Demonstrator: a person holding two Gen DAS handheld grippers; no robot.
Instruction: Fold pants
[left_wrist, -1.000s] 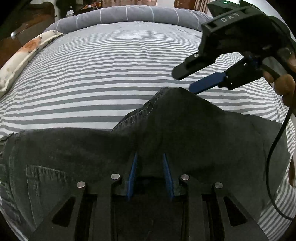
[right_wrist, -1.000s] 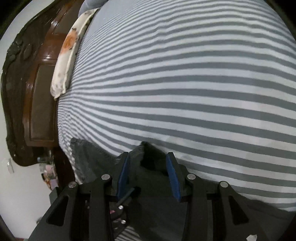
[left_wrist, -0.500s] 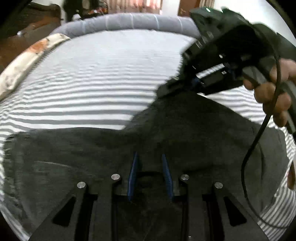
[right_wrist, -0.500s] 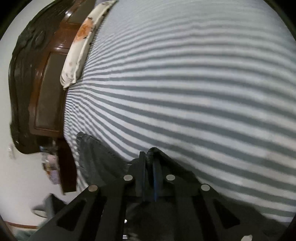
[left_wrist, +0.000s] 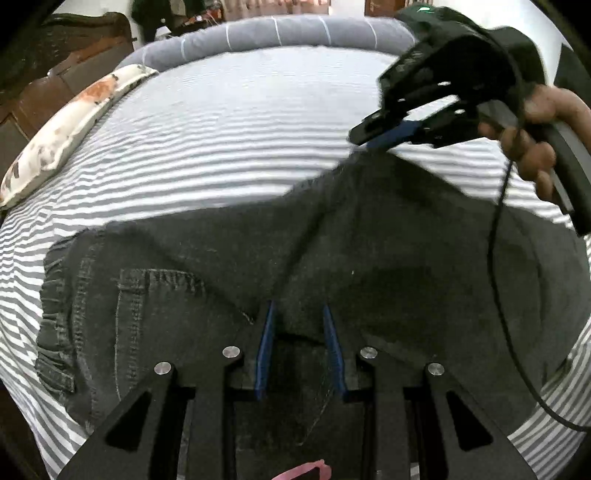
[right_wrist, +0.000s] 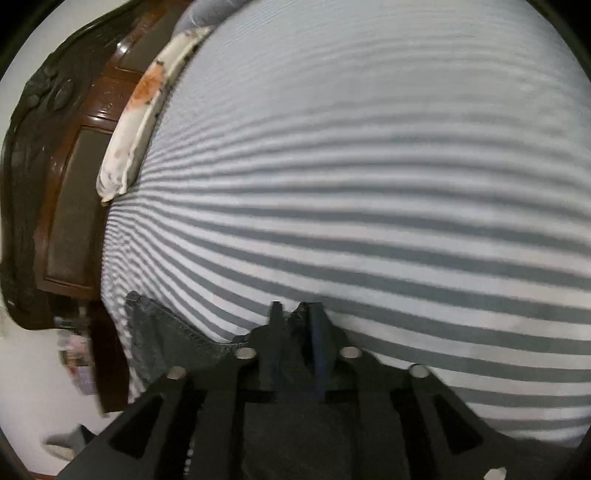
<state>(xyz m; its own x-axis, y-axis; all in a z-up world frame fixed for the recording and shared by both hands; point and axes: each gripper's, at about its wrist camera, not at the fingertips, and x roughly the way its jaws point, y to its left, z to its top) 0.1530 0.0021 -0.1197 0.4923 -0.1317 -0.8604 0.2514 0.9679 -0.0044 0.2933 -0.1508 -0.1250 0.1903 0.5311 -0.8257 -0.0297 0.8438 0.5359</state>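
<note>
Dark grey jeans (left_wrist: 207, 280) lie spread on the striped bed, with a back pocket and waistband at the left. My left gripper (left_wrist: 298, 314) is shut on a fold of the jeans near the bed's front edge. My right gripper (left_wrist: 369, 138) is shut on a far corner of the jeans and holds it lifted above the sheet, so the cloth rises in a ridge toward it. In the right wrist view the right gripper (right_wrist: 297, 314) pinches dark denim (right_wrist: 166, 332) between its pads.
The grey-and-white striped sheet (left_wrist: 229, 122) covers the bed. A floral pillow (left_wrist: 70, 122) lies at the left edge, and it also shows in the right wrist view (right_wrist: 136, 122). A grey bolster (left_wrist: 277, 33) runs along the far side. A dark wooden headboard (right_wrist: 55, 177) stands at the left.
The right gripper closed on the jeans corner and lifted it up and to the right. The left gripper kept its hold on the fold.
</note>
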